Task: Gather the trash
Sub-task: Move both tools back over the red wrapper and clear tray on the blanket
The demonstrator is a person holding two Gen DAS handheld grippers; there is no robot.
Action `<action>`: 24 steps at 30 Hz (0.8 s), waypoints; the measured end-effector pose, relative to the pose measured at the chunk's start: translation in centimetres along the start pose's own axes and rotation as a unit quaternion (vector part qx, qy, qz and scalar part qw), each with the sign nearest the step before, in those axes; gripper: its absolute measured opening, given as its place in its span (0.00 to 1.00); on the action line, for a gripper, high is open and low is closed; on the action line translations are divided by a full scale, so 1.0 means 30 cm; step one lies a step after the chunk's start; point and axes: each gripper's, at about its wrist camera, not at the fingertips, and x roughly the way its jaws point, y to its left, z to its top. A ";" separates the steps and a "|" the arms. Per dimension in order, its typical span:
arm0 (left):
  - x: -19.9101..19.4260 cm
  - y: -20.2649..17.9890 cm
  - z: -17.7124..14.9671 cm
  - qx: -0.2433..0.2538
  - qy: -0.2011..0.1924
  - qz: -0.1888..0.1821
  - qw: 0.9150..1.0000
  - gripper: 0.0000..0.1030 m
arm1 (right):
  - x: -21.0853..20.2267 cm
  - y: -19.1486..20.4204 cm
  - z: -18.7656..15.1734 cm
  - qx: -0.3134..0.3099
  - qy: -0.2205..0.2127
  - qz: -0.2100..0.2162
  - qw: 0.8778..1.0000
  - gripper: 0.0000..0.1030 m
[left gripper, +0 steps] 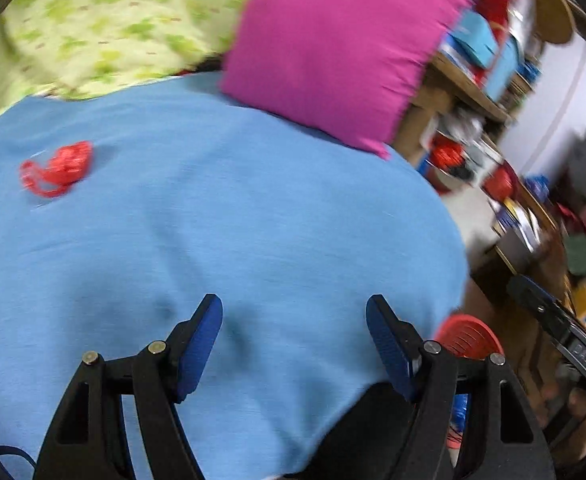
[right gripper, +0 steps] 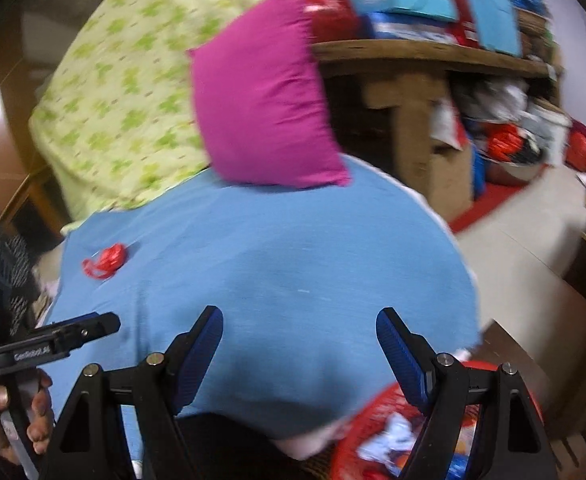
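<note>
Blue ribbed pads fill the bottom of both of my views: the left tool (left gripper: 294,344) and the right tool (right gripper: 299,354) each stand wide apart with nothing between the fingers, only the blue sheet (left gripper: 221,240) of the bed below them. Neither tool touches anything that I can see.

At the lower left of the right wrist view a hand (right gripper: 11,420) grips the left tool's handle, and white lettering runs along its black body; motion blur leaves it only half legible, something beginning with "Gen". In the left wrist view the right tool shows at the right edge (left gripper: 549,316) with pale characters on its body that I cannot make out.

A red basket (right gripper: 373,412) sits at the bottom right of the right wrist view, partly behind my right tool's finger. It holds crumpled white, blue and red scraps. The left wrist view catches only its red slotted rim (left gripper: 469,336), just off the bed's edge.

One piece of trash, a crumpled red wrapper (left gripper: 59,168), lies on the sheet at the middle left of the left wrist view, well apart from both tools; the right wrist view shows it at (right gripper: 107,262) near the sheet's left edge.

Further up, a magenta pillow (left gripper: 333,52) rests on the sheet beside a green-patterned quilt (left gripper: 113,28). Cluttered wooden shelves (right gripper: 433,54) with blue boxes stand to the right.
</note>
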 end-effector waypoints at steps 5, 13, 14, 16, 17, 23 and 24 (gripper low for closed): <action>-0.060 0.244 -0.021 -0.049 -0.035 0.064 0.996 0.73 | 0.087 0.192 0.034 -0.050 0.014 0.033 0.998 0.80; -0.089 0.632 -0.080 -0.123 -0.070 0.178 0.974 0.73 | 0.337 0.581 0.124 -0.087 0.059 0.120 0.987 0.80; -0.089 0.675 -0.087 -0.135 -0.075 0.188 0.970 0.73 | 0.389 0.650 0.138 -0.090 0.070 0.133 0.984 0.80; -0.078 0.737 -0.099 -0.154 -0.085 0.201 0.964 0.73 | 0.477 0.754 0.155 -0.083 0.091 0.155 0.980 0.80; -0.077 0.756 -0.106 -0.160 -0.089 0.205 0.962 0.73 | 0.540 0.822 0.166 -0.077 0.102 0.165 0.978 0.80; -0.080 0.833 -0.119 -0.184 -0.104 0.233 0.949 0.73 | 0.834 1.087 0.204 -0.053 0.144 0.174 0.973 0.80; -0.084 0.837 -0.119 -0.187 -0.106 0.232 0.949 0.73 | 0.882 1.128 0.210 -0.053 0.150 0.169 0.973 0.80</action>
